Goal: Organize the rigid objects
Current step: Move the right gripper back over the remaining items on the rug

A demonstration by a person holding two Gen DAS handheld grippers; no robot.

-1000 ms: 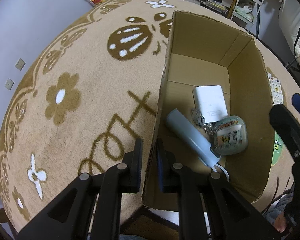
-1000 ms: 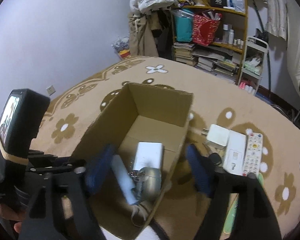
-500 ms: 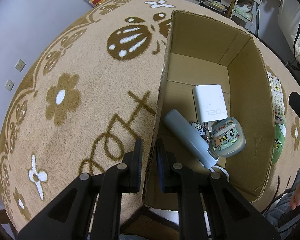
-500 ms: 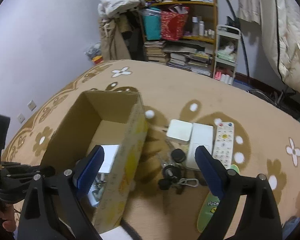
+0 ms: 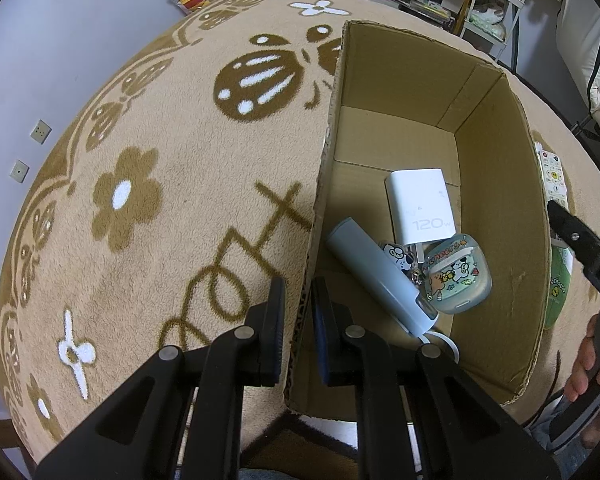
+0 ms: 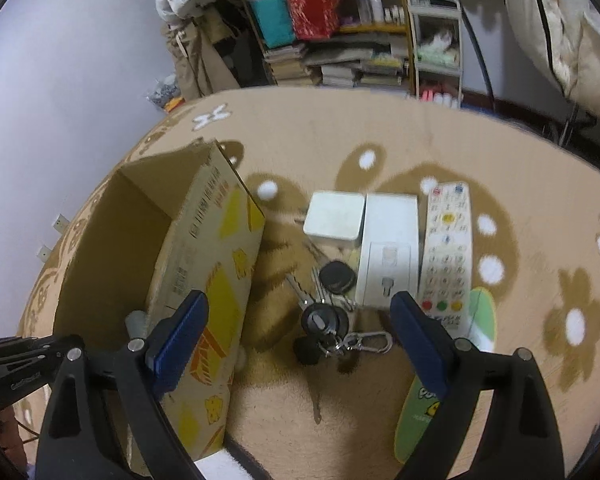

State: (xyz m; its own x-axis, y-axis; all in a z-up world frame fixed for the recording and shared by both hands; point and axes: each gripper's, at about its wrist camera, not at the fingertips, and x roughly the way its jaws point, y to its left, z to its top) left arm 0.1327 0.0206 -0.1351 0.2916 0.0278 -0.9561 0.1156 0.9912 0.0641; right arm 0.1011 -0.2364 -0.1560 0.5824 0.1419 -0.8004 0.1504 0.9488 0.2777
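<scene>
L gripper (image 5: 298, 320) points steeply down, jaws clamped on the near-left wall of the cardboard box (image 5: 496, 184), one pad outside on the carpet side, one inside. R gripper (image 6: 300, 334) tilted down over the carpet (image 6: 380, 128) just right of the box (image 6: 220, 232), jaws wide apart w/ nothing btwn the pads; part of it also shows at 3 o'clock in L cam w/ the person's hand (image 5: 588, 364) wrapped round the grip. Inside box, per L cam: white 120W charger (image 5: 420, 204) near centre, grey-blue cylinder (image 5: 376, 276) lying diagonal at its 7 o'clock, clear cartoon-print case (image 5: 456, 278) at charger's 5 o'clock, touching the cylinder's lower end; small charms btwn them, too small to ID. Still outside, R cam: key bunch w/ black fobs and carabiner (image 6: 332, 320) sits right btwn the R fingers' line, dead ahead; white square box (image 6: 334, 218) at its 12, white rectangular box (image 6: 388, 248) touching that on the right, white remote (image 6: 448, 248) alongside at 2 o'clock, green card (image 6: 440, 396) partly under the right finger at 4 o'clock. Box wall w/ yellow print stands close to the left finger at 9 o'clock. Background at 12: cluttered shelf (image 6: 340, 36), stacked books, hanging clothes. R cam slightly blurred
</scene>
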